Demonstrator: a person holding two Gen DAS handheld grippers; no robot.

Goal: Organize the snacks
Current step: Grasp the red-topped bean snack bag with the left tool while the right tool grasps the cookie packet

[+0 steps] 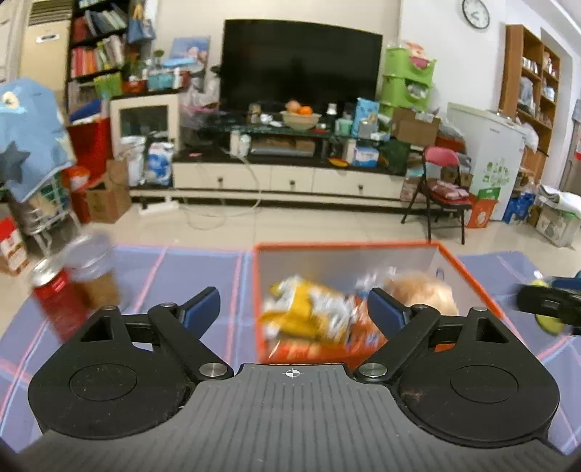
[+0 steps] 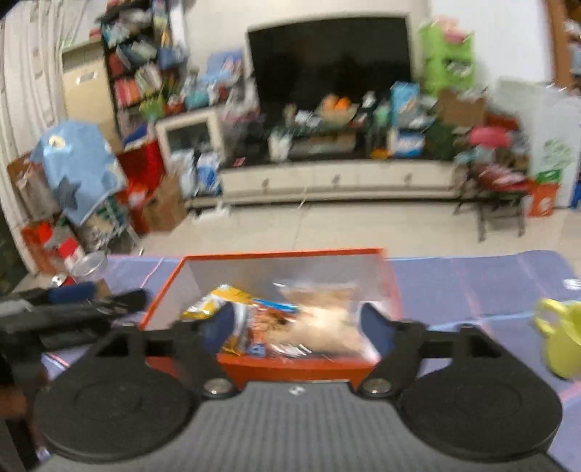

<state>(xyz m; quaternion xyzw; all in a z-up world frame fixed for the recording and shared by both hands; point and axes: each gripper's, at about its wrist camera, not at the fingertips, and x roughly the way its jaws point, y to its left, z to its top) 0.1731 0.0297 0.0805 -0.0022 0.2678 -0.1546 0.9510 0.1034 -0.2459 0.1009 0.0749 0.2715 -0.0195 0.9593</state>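
Snacks point(image 1: 308, 316) fill orange box point(image 1: 345, 247); left hand-held gripper point(image 1: 293, 308) spread; right hand-held gripper point(image 2: 297, 323) spread.

Snack packets point(image 2: 290, 326) blurred — unreadable; red can point(image 1: 58, 301) smeared.

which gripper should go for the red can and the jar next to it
Left. The left hand-held gripper is open and empty, with the red can and jar on its own side, outside the orange box.

A dark television point(image 1: 301, 65) fills the upper centre above a cream cabinet point(image 1: 287, 179); a bookshelf point(image 1: 98, 47) stands upper left, a wall clock point(image 1: 476, 13) upper right, pale tiled floor point(image 1: 290, 225) below.
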